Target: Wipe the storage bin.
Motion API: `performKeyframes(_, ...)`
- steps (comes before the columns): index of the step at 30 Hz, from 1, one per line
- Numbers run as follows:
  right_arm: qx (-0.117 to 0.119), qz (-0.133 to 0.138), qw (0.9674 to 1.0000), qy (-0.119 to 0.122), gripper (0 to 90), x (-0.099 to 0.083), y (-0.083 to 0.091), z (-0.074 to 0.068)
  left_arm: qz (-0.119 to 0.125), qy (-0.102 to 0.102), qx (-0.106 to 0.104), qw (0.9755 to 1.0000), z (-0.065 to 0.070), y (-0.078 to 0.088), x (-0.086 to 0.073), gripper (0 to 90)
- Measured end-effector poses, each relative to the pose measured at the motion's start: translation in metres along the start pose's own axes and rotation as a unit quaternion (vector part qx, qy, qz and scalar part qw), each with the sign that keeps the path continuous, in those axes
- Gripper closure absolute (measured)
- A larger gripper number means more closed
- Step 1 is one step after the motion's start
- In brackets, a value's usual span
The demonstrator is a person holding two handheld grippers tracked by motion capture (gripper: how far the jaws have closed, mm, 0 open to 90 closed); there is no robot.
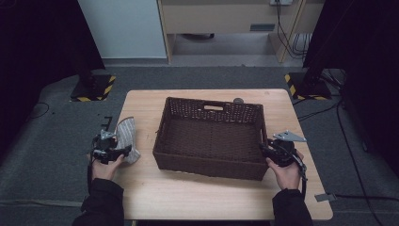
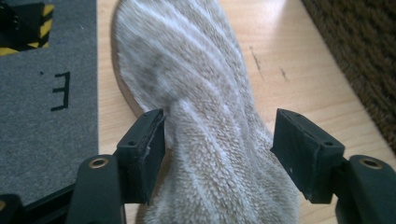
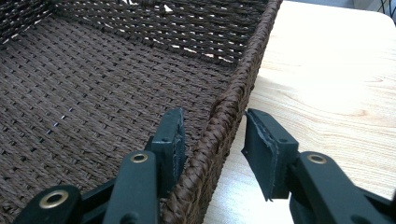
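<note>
Black letter "E" point(image 2: 60, 90) on grey floor mat point(image 2: 46, 140), nr table edge

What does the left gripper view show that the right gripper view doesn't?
The left gripper view has the fuzzy striped slipper lying between the open jaws of the left gripper, and grey floor with a taped letter E. The right gripper view has the inside of the brown wicker basket, with the right gripper straddling its rim, the inner pad touching, the outer apart. Both include the light wooden table and a stretch of the basket's weave.
</note>
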State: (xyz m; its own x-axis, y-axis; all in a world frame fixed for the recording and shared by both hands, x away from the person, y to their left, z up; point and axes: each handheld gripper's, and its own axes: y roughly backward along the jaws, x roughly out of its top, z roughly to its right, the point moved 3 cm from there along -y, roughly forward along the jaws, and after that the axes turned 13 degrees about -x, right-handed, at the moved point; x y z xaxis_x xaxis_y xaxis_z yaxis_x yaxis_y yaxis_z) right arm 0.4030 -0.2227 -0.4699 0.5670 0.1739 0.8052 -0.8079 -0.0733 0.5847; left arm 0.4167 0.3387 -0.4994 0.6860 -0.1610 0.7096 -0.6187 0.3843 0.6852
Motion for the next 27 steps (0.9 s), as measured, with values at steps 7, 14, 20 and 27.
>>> performKeyframes(7,0.002,0.0,1.0,0.0,58.0,0.0,0.0,0.0,0.031,0.002,-0.006,0.9995,0.002,0.013,0.007,32.8)
performKeyframes(14,0.004,-0.001,1.0,0.006,61.4,0.001,0.0,-0.001,0.056,-0.013,-0.021,0.9981,0.018,0.028,0.02,33.2)
performKeyframes(20,0.009,-0.001,0.9999,0.012,66.5,0.001,0.0,-0.002,0.067,-0.033,-0.049,0.996,0.037,0.031,0.029,34.3)
performKeyframes(27,0.008,0.0,0.9999,0.015,68.3,0.002,0.0,-0.003,0.079,-0.05,-0.083,0.9921,0.062,0.03,0.038,37.6)
